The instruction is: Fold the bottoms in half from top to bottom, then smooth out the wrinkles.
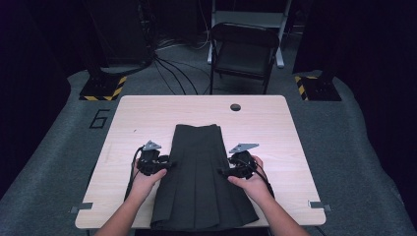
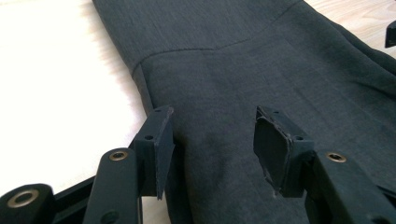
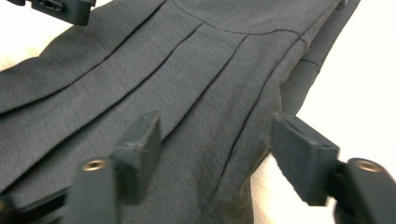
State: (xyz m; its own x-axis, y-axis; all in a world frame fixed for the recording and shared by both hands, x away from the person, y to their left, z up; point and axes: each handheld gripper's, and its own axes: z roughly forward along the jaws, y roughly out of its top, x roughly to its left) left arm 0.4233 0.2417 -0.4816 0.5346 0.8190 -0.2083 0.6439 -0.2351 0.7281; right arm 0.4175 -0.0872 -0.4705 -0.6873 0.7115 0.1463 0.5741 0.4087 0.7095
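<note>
Charcoal cloth: pleated skirt (image 1: pixel 199 179) lying flat on the worktop (image 1: pixel 133 118), waistband toward the far edge, hem at the near edge, roughly midway between the side edges.
Surface: pale wood worktop with a round cable hole (image 1: pixel 235 107) near its far edge.
Left gripper (image 1: pixel 167 164): at the skirt's left side edge; fingers (image 2: pixel 159 140) apart, one beside the hem line on bare wood, the other over the cloth, nothing clamped.
Right gripper (image 1: pixel 222 172): at the skirt's right side edge; fingers (image 3: pixel 140 144) apart, straddling the edge fold, not pressing.
Step in hand: judged as positioning both grippers on opposite side edges, ahead of a fold or lift.
Next move: calls for closing each pair of fingers on its edge, catching every layer evenly.
Background: folding chair (image 1: pixel 244 49) beyond the far edge.
</note>
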